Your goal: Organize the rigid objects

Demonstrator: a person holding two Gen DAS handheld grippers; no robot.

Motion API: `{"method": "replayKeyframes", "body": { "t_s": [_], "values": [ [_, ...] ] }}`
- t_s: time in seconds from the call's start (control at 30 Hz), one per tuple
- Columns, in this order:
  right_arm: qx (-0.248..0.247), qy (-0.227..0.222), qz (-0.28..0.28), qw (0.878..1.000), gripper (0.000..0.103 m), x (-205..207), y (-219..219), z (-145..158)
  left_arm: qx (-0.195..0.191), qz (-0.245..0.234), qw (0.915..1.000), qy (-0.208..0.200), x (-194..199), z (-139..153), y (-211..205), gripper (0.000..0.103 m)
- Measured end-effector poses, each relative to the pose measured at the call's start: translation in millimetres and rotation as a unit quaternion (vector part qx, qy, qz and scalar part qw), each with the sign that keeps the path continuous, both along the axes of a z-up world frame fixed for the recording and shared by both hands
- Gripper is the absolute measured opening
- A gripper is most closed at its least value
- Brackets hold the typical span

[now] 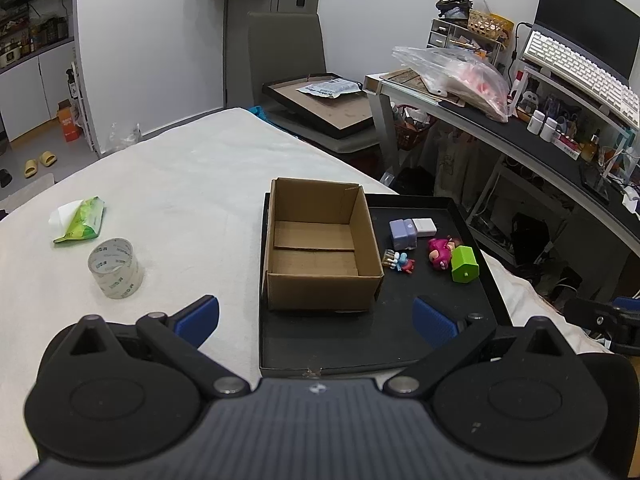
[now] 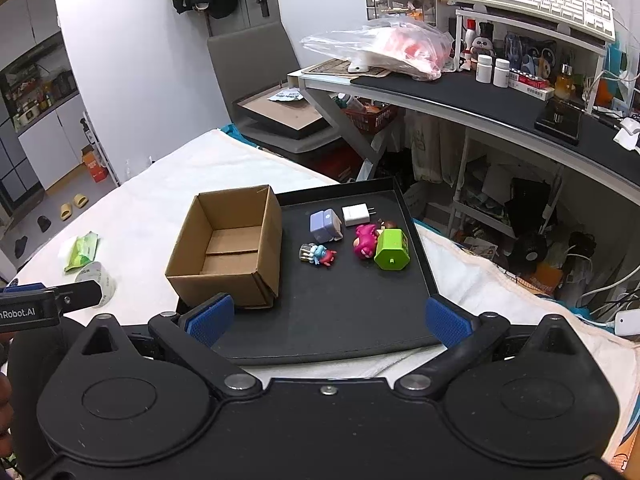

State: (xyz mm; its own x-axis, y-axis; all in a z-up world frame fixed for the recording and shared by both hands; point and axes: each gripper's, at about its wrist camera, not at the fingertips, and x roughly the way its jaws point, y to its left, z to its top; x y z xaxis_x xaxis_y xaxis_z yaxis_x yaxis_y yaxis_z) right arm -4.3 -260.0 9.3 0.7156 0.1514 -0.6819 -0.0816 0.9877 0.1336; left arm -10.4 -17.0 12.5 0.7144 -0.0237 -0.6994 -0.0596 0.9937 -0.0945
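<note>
**A:** What sits on the white cloth-covered surface point(image 1: 192, 168)?

**B:** A shallow black tray point(image 2: 352, 320), matte and rectangular, with a raised rim. On its left half stands an open cardboard box point(image 2: 228, 248), corrugated and brown, empty, its mouth facing up. In the right wrist view its long axis runs from about 7 o'clock to 1 o'clock.

**A:** And the small items?

**B:** Five hard pieces lie on the tray at the box's 3 o'clock. A lilac blocky gadget point(image 2: 325, 225) with rounded corners lies just beside a white wall charger point(image 2: 356, 214), whose two prongs point toward 3 o'clock. A glossy pink bear figure point(image 2: 364, 242) lies on its side, touching a lime-green hexagonal toy point(image 2: 392, 251); the green toy's long axis runs roughly 12 to 6 o'clock, its flat end facing 6 o'clock. A tiny blue-and-red figure point(image 2: 320, 256) lies between the box and the bear.

**A:** The grippers?

**B:** Both hover near the tray's near edge. The left gripper point(image 1: 316, 318) has its ribbed blue pads spread wide, holding nothing. The right gripper point(image 2: 328, 318) is likewise spread, with nothing between its pads.

**A:** Anything off the tray?

**B:** At the box's 9 o'clock, a clear tape roll point(image 1: 115, 264) stands on end near a crinkled green tissue pack point(image 1: 82, 220).
</note>
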Motion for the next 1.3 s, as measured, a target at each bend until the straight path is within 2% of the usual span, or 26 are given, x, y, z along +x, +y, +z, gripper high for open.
{"method": "replayKeyframes", "body": {
  "t_s": [1.3],
  "values": [
    [-0.013,-0.001,0.003,1.000,0.103,-4.4,4.4,0.0,-0.002,-0.004,1.0000,-0.008,-5.4,3.1,1.3,0.102]
  ]
}}
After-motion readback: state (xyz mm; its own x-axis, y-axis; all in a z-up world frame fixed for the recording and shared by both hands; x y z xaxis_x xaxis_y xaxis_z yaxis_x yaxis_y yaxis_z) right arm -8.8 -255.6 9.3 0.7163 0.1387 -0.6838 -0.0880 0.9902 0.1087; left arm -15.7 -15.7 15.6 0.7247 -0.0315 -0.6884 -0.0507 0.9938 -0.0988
